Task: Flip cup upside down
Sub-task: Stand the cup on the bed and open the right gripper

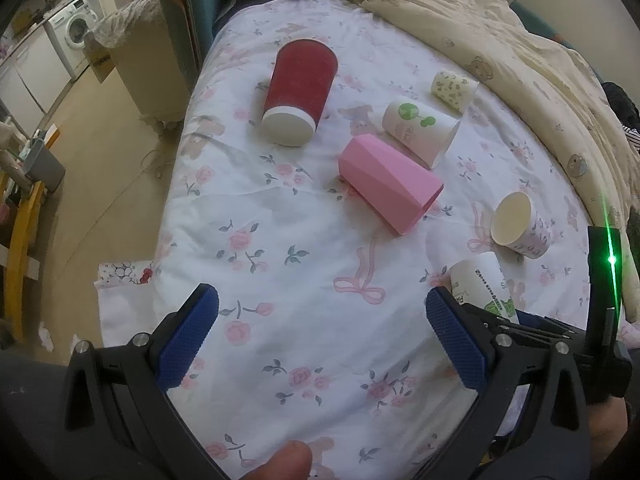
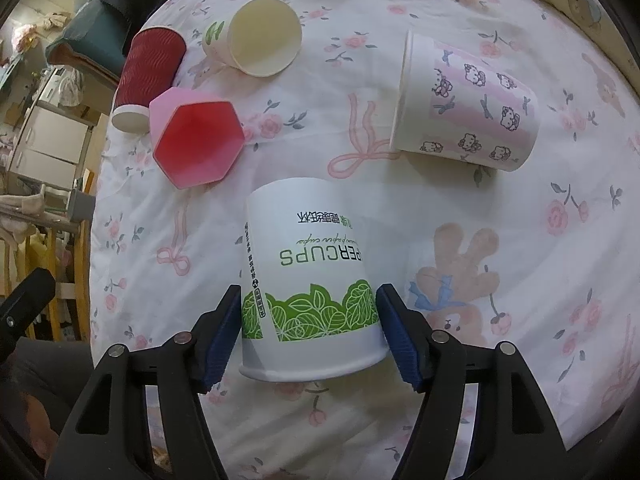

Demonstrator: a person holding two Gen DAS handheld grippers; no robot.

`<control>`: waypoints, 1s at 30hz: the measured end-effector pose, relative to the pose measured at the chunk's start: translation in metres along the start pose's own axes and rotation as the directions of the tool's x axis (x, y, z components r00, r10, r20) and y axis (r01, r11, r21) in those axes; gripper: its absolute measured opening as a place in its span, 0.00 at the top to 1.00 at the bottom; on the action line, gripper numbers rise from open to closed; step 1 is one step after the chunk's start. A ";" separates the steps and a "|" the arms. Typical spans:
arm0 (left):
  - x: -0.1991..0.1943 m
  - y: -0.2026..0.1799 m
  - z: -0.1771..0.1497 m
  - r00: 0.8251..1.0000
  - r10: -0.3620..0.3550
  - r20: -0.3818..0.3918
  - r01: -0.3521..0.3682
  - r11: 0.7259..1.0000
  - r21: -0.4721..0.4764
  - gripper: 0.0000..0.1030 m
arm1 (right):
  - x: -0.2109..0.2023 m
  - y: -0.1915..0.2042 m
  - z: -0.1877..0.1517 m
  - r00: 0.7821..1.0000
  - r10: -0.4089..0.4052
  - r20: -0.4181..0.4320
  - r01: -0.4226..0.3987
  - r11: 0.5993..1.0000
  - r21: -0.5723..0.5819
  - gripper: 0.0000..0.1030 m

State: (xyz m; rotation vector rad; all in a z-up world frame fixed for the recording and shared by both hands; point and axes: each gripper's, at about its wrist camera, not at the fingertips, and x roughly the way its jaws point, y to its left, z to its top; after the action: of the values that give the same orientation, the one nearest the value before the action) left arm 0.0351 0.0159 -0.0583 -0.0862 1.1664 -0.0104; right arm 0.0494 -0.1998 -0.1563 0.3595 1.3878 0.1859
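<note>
A white paper cup with green leaf print stands rim down on the floral bed sheet, between the blue pads of my right gripper. The pads touch its sides near the rim. The same cup shows partly in the left wrist view, behind the right finger of my left gripper. My left gripper is open and empty above the sheet.
Other cups lie on their sides: a red ribbed one, a pink faceted one, a white one with a green print, a kitten-print one and a small patterned one. A beige quilt lies behind. The bed edge and floor are at the left.
</note>
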 end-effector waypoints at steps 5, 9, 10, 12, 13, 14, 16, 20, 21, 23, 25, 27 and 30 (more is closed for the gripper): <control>-0.003 0.003 0.002 1.000 0.002 0.012 -0.002 1.000 -0.013 0.01 | -0.007 -0.001 0.001 1.000 -0.012 0.015 0.012 1.000 0.014 0.11; -0.008 0.006 0.002 1.000 -0.005 0.025 0.005 1.000 -0.022 0.01 | -0.027 0.006 -0.001 0.998 -0.021 0.065 0.022 1.000 -0.019 0.11; -0.009 0.006 0.003 1.000 -0.008 0.029 0.009 1.000 -0.023 0.01 | -0.033 0.007 -0.002 0.997 -0.026 0.075 0.028 0.999 -0.029 0.11; -0.013 0.006 0.003 0.999 -0.014 0.040 0.015 1.000 -0.021 0.01 | -0.047 0.009 -0.004 0.994 -0.024 0.104 0.029 0.999 -0.041 0.11; -0.014 0.005 0.003 0.999 -0.015 0.045 0.016 1.000 -0.019 0.01 | -0.058 0.010 -0.005 0.992 -0.027 0.125 0.033 0.998 -0.048 0.11; -0.017 0.005 0.002 0.998 -0.018 0.053 0.019 1.000 -0.016 0.01 | -0.067 0.010 -0.007 0.989 -0.029 0.145 0.037 0.998 -0.053 0.11; -0.021 0.004 0.002 0.998 -0.018 0.067 0.019 1.000 -0.008 0.01 | -0.086 0.011 -0.011 0.981 -0.033 0.190 0.048 0.996 -0.077 0.11; -0.031 0.002 0.003 0.995 -0.024 0.099 0.024 1.000 0.006 0.01 | -0.120 0.008 -0.020 0.958 -0.038 0.284 0.070 0.992 -0.104 0.11; -0.033 0.001 0.004 0.994 -0.025 0.103 0.024 1.000 0.009 0.01 | -0.126 0.007 -0.021 0.949 -0.051 0.311 0.085 0.991 -0.099 0.11; -0.034 -0.001 0.004 0.995 -0.025 0.101 0.023 1.000 0.018 0.01 | -0.135 0.003 -0.021 0.938 -0.058 0.340 0.096 0.991 -0.097 0.11; -0.034 -0.005 0.004 0.996 -0.016 0.085 0.014 1.000 0.025 0.01 | -0.142 -0.005 -0.021 0.930 -0.061 0.361 0.100 0.991 -0.089 0.11; -0.034 -0.009 0.005 0.997 -0.007 0.071 0.006 1.000 0.025 0.01 | -0.145 -0.011 -0.020 0.925 -0.067 0.373 0.103 0.992 -0.077 0.11; -0.034 -0.017 0.006 0.999 -0.009 0.054 0.008 1.000 0.025 0.01 | -0.149 -0.020 -0.023 0.914 -0.059 0.402 0.090 0.994 -0.058 0.11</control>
State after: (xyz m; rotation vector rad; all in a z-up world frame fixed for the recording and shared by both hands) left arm 0.0280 0.0011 -0.0240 -0.0688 1.1119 -0.0302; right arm -0.0012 -0.2654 -0.0291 0.2624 0.9835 0.0937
